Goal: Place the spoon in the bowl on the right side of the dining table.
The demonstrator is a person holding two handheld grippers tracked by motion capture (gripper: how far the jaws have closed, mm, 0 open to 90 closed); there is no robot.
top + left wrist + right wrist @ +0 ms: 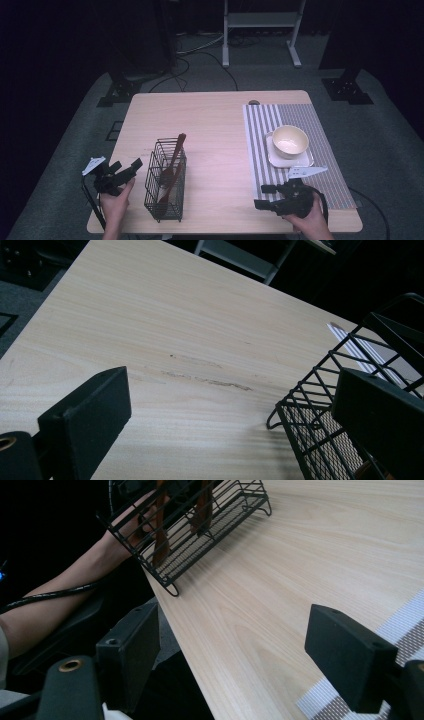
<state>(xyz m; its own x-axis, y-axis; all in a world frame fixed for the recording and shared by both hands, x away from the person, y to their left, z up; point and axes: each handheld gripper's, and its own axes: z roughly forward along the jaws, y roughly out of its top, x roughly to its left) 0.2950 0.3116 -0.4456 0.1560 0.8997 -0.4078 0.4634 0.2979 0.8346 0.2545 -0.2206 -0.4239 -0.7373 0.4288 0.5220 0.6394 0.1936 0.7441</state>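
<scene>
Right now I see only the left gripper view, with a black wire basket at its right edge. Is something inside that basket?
Observer: Yes. The wire basket holds two brown wooden utensils, which stand leaning in it.
Operator: Where is the right gripper?
Observer: The right gripper is over the near end of the striped mat, with its jaws open and nothing between them.
Operator: Is anything else on that mat?
Observer: A cream bowl stands on a white square plate, farther along the mat.
</scene>
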